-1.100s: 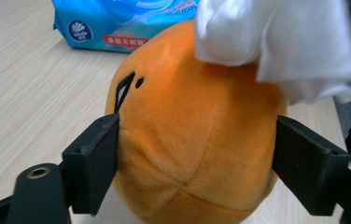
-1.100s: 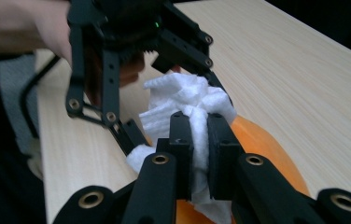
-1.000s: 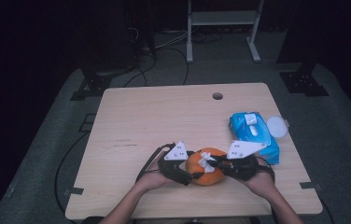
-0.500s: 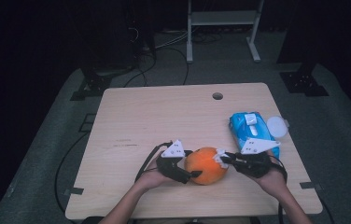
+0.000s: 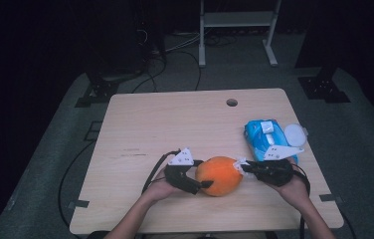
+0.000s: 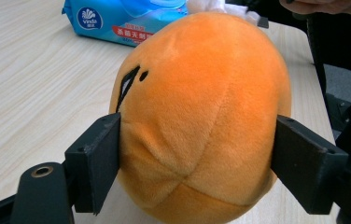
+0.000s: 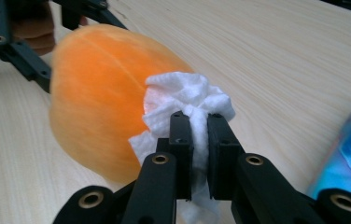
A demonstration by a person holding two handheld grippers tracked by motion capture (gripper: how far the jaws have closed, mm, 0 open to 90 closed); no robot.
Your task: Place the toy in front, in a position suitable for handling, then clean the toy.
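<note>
A round orange plush toy (image 5: 218, 175) with black eye marks lies on the wooden table (image 5: 175, 124) near its front edge. My left gripper (image 5: 201, 178) is shut on the toy's left end. In the left gripper view the two jaws press into either side of the plush toy (image 6: 201, 107). My right gripper (image 5: 240, 167) is shut on a crumpled white wipe (image 5: 238, 163). In the right gripper view that wipe (image 7: 187, 100) is pinched in the right gripper (image 7: 197, 122) and rests against the plush toy (image 7: 94, 88).
A blue pack of wet wipes (image 5: 264, 135) lies at the table's right edge behind my right hand, with a round white lid (image 5: 294, 134) beside it. A cable hole (image 5: 232, 102) sits near the far edge. Stands and cables are on the floor beyond.
My right gripper has drawn the wipe rightward, from over the toy's top to its right side. The left gripper has kept its hold on the toy.
</note>
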